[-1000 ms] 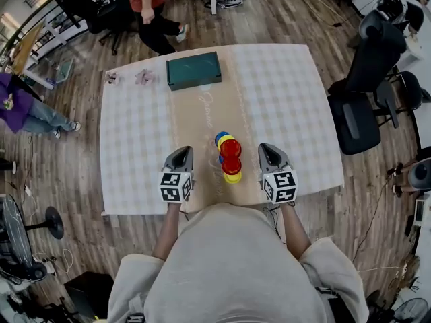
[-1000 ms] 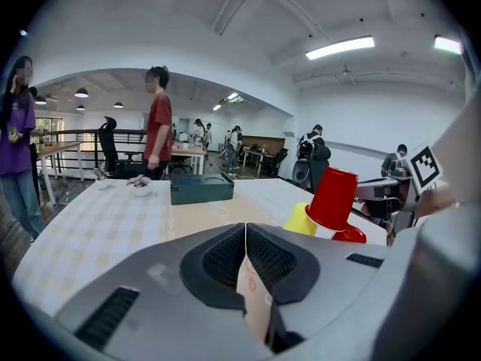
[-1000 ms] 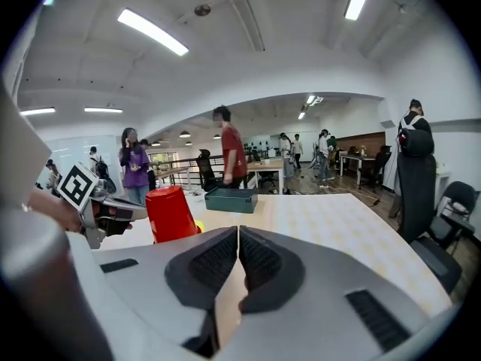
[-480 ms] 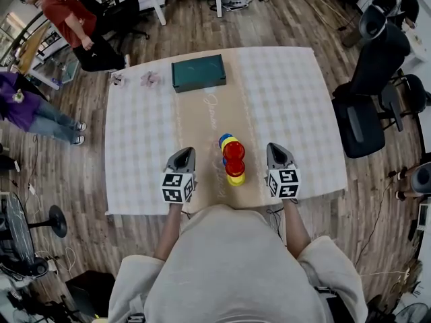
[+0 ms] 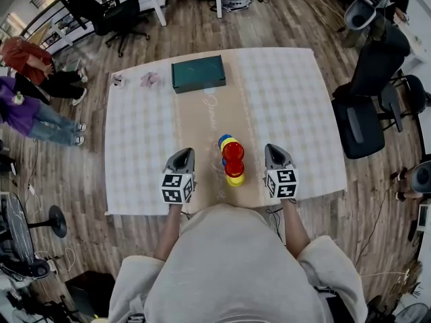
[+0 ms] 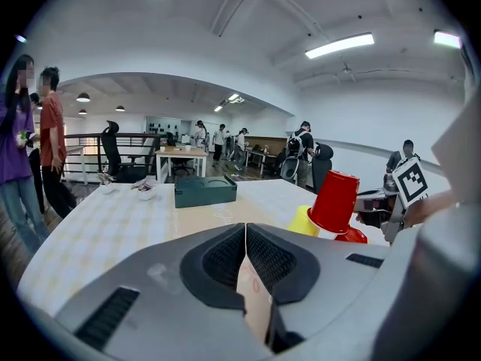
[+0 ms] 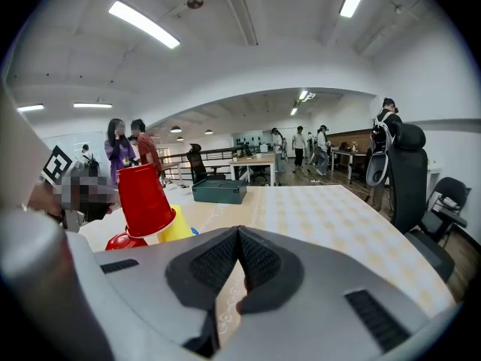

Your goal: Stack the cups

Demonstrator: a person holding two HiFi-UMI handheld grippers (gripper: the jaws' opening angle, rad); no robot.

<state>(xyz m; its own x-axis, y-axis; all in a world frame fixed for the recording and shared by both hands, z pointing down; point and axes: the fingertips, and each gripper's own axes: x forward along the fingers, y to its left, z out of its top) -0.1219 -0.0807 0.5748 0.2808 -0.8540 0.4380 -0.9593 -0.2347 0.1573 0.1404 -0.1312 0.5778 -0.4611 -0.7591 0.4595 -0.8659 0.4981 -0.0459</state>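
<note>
Upturned cups cluster on the brown table strip between my grippers: a red cup (image 5: 234, 151) on top, another red cup (image 5: 234, 168) nearer me, yellow cups (image 5: 235, 180) and a blue cup (image 5: 222, 139) behind. The left gripper view shows the tall red cup (image 6: 335, 200) with a yellow cup (image 6: 302, 220) beside it; the right gripper view shows the same red cup (image 7: 144, 199) and yellow cup (image 7: 177, 225). My left gripper (image 5: 181, 157) is shut and empty, left of the cups. My right gripper (image 5: 274, 155) is shut and empty, right of them.
A dark green box (image 5: 198, 73) lies at the far end of the checked tablecloth (image 5: 141, 133). Two small pinkish items (image 5: 148, 79) sit at the far left corner. Office chairs (image 5: 367, 106) stand right of the table. People stand at the left.
Both grippers stay in place beside the cups. My head view shifted slightly, and the person in red walked from behind the table to the far left.
</note>
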